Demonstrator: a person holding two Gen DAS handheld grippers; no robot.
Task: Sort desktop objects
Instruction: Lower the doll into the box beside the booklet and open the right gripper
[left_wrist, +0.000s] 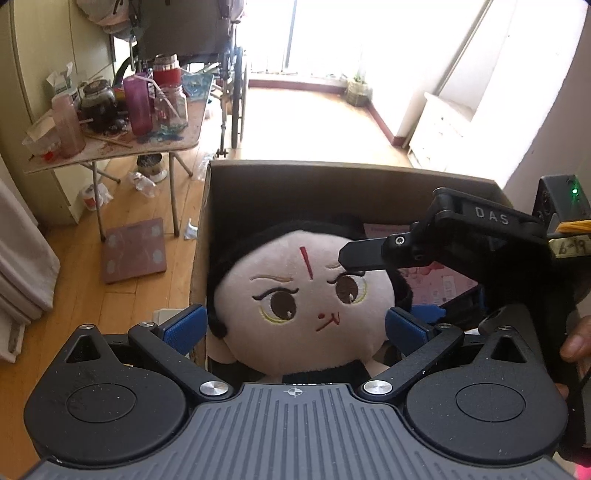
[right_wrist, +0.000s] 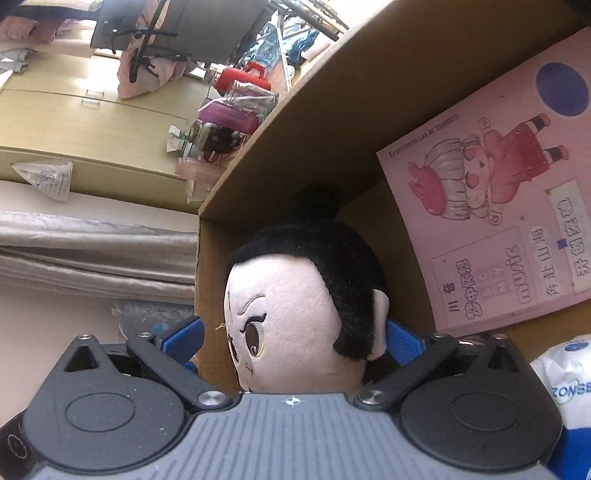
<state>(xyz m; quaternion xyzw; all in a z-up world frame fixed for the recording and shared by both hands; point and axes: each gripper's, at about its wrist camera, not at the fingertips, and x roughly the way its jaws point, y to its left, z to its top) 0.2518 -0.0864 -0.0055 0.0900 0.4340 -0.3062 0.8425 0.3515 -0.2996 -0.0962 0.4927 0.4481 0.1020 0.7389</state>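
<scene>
Each handheld gripper (left_wrist: 295, 328) pairs black linkage arms and silver screws with blue finger pads (left_wrist: 184, 330) over a ribbed grey housing. The right gripper (right_wrist: 293, 338) bears white "DAS" lettering and a green light.

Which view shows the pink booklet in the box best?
Right wrist view: the pink booklet shows its cover, cartoon figure and lettering against the cardboard box wall. The left wrist view shows only slivers of it behind the right claw's body.

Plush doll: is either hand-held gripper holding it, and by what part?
The plush doll sits head-first between the blue pads of both the left hand-held gripper and the right hand-held gripper. Pads flank the head; whether either actually presses it cannot be told.
</scene>
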